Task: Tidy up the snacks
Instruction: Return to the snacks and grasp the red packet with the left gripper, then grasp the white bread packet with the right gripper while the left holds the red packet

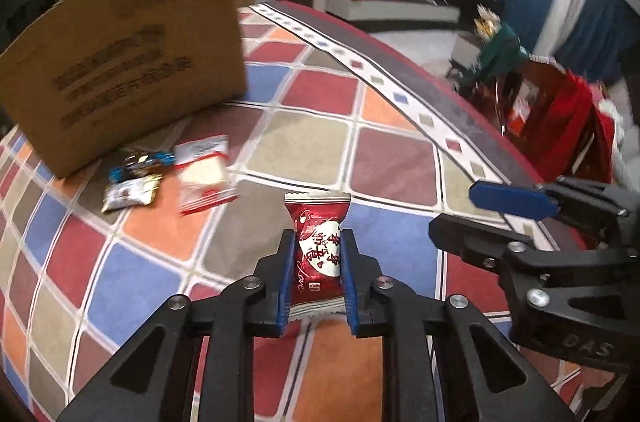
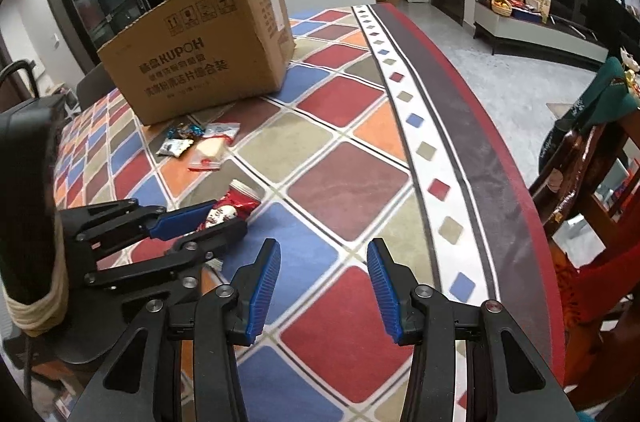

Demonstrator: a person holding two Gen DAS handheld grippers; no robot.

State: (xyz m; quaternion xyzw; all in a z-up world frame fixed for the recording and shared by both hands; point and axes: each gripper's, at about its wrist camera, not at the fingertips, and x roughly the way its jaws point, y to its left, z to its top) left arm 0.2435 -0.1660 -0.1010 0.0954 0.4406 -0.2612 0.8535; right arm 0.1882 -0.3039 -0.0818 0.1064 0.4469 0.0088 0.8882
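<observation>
My left gripper (image 1: 318, 242) is shut on a red snack packet (image 1: 318, 258) with a white heart and holds it just above the checked tablecloth. It also shows in the right wrist view (image 2: 230, 212), held in the left gripper (image 2: 220, 216). My right gripper (image 2: 324, 254) is open and empty over the cloth, to the right of the left one; it shows in the left wrist view (image 1: 460, 210). A red-and-white packet (image 1: 204, 174), a gold-edged packet (image 1: 130, 192) and a blue-wrapped sweet (image 1: 142, 162) lie before a cardboard box (image 1: 124, 62).
The cardboard box (image 2: 208, 46) stands at the back left of the table. The table's dark, red-rimmed edge (image 2: 500, 162) curves down the right side. A wooden chair (image 2: 580, 182) with red cloth stands past that edge.
</observation>
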